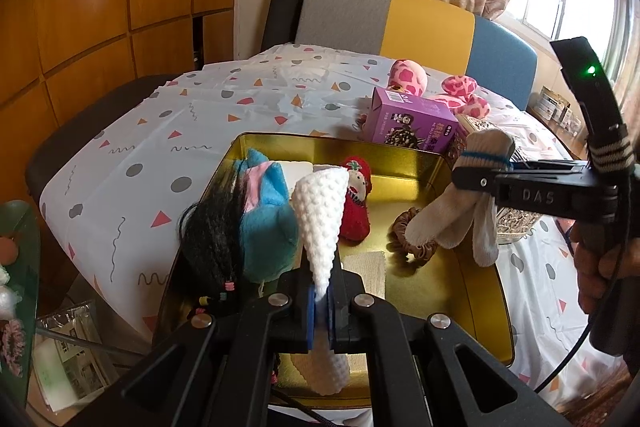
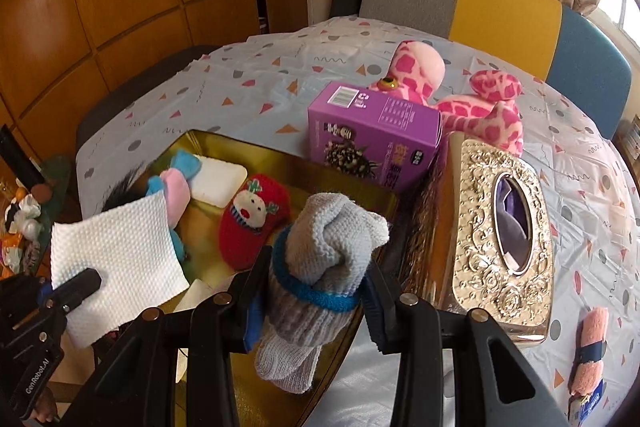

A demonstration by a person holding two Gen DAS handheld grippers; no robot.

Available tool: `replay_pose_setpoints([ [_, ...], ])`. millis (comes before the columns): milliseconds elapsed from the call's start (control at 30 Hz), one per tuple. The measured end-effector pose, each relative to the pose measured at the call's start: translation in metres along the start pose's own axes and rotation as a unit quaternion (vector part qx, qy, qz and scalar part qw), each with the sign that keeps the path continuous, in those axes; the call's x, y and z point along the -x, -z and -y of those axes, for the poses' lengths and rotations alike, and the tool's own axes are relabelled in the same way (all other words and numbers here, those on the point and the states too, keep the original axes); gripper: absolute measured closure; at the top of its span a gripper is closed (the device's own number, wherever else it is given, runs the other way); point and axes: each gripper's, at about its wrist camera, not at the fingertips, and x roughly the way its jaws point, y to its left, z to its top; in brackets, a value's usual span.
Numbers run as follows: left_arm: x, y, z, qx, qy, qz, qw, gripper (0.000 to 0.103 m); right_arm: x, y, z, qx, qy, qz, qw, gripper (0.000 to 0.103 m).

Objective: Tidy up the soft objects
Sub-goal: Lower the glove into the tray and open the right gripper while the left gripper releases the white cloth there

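- The left gripper [image 1: 320,301] is pinched tight on a white dimpled cloth [image 1: 320,219]; the cloth stands up between its blue pads and hangs below them, over the near part of the gold tin [image 1: 472,187].
- The right gripper [image 2: 316,301] is clamped on a bundled white knit glove [image 2: 336,239] with a blue cuff band; the glove's fingers dangle under the jaws, above the tin's right side.
- From the left wrist view the glove hangs just over a brown scrunchie [image 1: 404,233] lying in the tin; whether they touch is hard to tell.
- Inside the tin lie a red knitted snowman toy [image 2: 252,219], a blue and pink plush with black hair [image 1: 260,211], a white pad [image 2: 218,179] toward the far corner, and a pale square of gauze-like cloth [image 1: 366,269] on the floor of the tin.
- Just beyond the tin stands a purple box [image 2: 372,131], with a pink spotted giraffe plush [image 2: 472,95] behind it.
- An ornate silver tissue box [image 2: 504,227] sits to the right of the tin, and a rolled pink cloth [image 2: 592,347] lies near the table's right edge.
- The table wears a white tablecloth [image 1: 160,131] printed with dots and triangles.
- Behind it is a chair [image 1: 400,15] in grey, yellow and blue, wooden wall panels at left, a curtained window at right.
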Motion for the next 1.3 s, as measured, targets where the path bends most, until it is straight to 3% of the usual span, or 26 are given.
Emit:
replay_pose_setpoints([
  [433,-0.014,-0.025,0.002,0.020,0.012,0.003,0.9997,0.099,-0.016,0.023,0.003,0.001,-0.009,-0.037,0.999,0.063],
  [733,-0.037,-0.046,0.013,0.038,0.056,-0.016,0.9976,0.099,-0.026,0.038,0.000,0.002,-0.016,-0.056,0.998,0.063],
  [767,-0.041,-0.049,0.016,0.040,0.068,-0.021,0.9966,0.096,-0.028,0.038,0.000,0.002,-0.020,-0.058,0.998,0.063],
  [833,-0.051,-0.053,0.024,0.033,0.076,-0.029,0.9961,0.080,-0.030,0.040,-0.001,0.000,-0.025,-0.062,0.998,0.062],
  [900,-0.060,-0.056,0.030,0.027,0.086,-0.037,0.9952,0.046,-0.032,0.039,-0.002,-0.004,-0.029,-0.063,0.998,0.060],
  [1100,-0.062,-0.056,0.031,0.025,0.059,-0.028,0.9976,0.044,-0.025,0.039,0.000,-0.017,-0.031,-0.047,0.998,0.054],
  [1200,-0.057,-0.051,0.028,0.015,0.032,-0.024,0.9991,0.042,-0.014,0.038,0.000,-0.017,-0.027,-0.025,0.999,0.042],
  [1300,-0.047,-0.044,0.026,0.008,0.013,-0.016,0.9998,0.041,-0.002,0.040,0.002,-0.021,-0.029,-0.009,0.999,0.042],
])
